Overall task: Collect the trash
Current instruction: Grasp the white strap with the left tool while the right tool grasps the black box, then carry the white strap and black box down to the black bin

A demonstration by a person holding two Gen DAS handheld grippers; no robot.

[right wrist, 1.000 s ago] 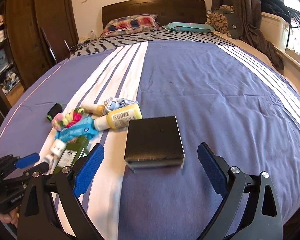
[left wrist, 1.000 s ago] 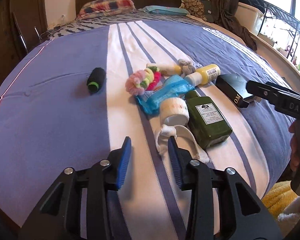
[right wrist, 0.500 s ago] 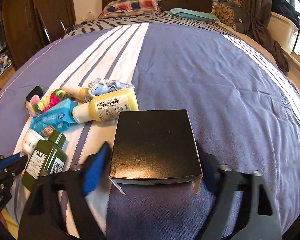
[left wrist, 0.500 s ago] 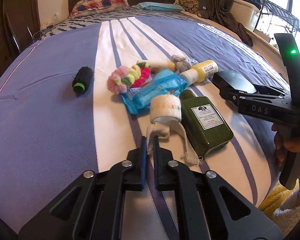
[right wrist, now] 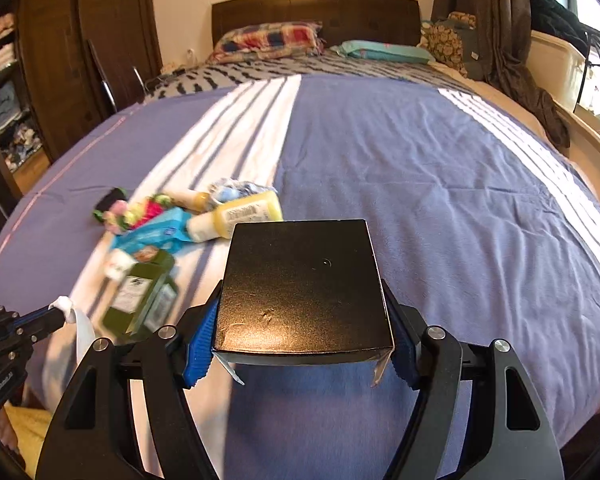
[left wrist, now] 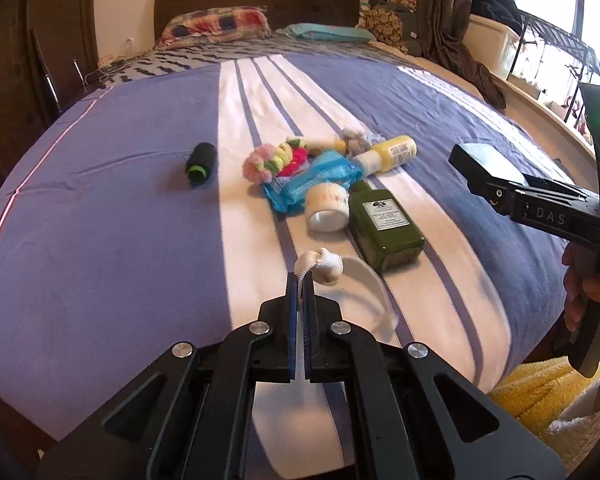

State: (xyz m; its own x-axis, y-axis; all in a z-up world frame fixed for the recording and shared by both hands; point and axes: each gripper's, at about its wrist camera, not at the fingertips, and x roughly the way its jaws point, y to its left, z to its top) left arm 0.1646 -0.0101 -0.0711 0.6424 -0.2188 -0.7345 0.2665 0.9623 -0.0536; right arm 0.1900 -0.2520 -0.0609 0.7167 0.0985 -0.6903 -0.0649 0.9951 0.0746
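White strap: pinched in my left gripper, lifted.
Black box: clamped in my right gripper.
Remaining: bottles, wipes, tape (all on bed).

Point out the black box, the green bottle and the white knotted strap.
black box (right wrist: pixel 304 284): right wrist view, top face.
green bottle (left wrist: pixel 384 226): left wrist view, front label.
white knotted strap (left wrist: pixel 326 266): left wrist view, knot.

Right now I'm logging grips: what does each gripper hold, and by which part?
Left gripper pinches the white strap beside its knot. Right gripper clamps the black box by its two sides.
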